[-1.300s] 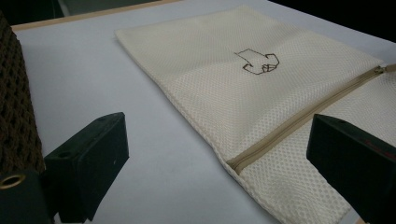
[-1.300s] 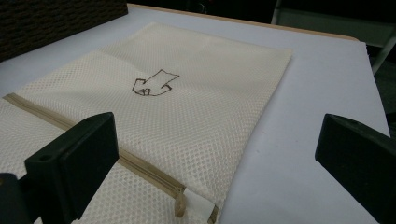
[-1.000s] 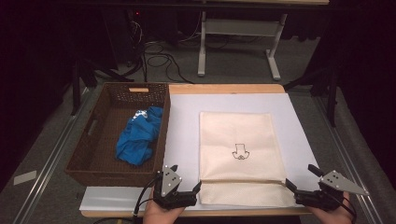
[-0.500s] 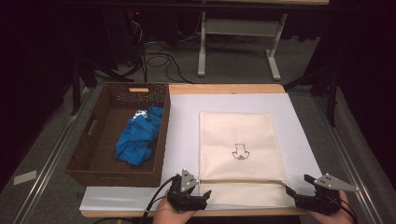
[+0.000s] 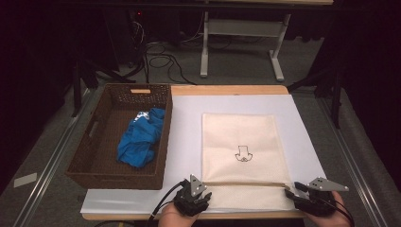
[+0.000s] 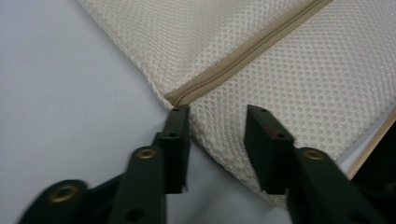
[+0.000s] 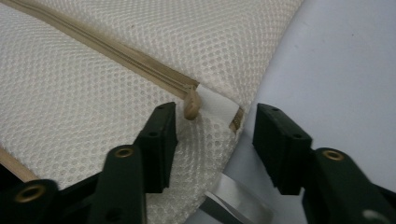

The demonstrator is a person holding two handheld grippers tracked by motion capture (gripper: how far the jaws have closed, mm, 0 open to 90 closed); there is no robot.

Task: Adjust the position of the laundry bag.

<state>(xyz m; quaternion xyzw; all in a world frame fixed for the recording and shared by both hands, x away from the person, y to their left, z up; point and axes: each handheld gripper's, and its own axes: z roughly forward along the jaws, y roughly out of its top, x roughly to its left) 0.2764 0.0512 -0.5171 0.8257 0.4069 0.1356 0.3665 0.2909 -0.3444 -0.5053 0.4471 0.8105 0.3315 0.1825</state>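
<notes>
Early stage. The mesh bag (image 5: 243, 156) lies flat, centre-right of the high view, on a white sheet (image 5: 187, 137); its zip (image 6: 243, 56) looks shut, nothing lifted yet. L gripper (image 5: 193, 198) at the bag's lower-left corner, R gripper (image 5: 302, 196) at lower-right. Both jaw pairs have just been closing, each straddling a corner w/ mesh between, pads not yet pressing, so not gripping yet. Left to do: pinch, then lift or open. Bag: cream honeycomb mesh, soft, rectangular, tan zip tape, small printed mark. Wicker basket (image 5: 94, 163) at left w/ crumpled blue cloth (image 5: 140, 139).
</notes>
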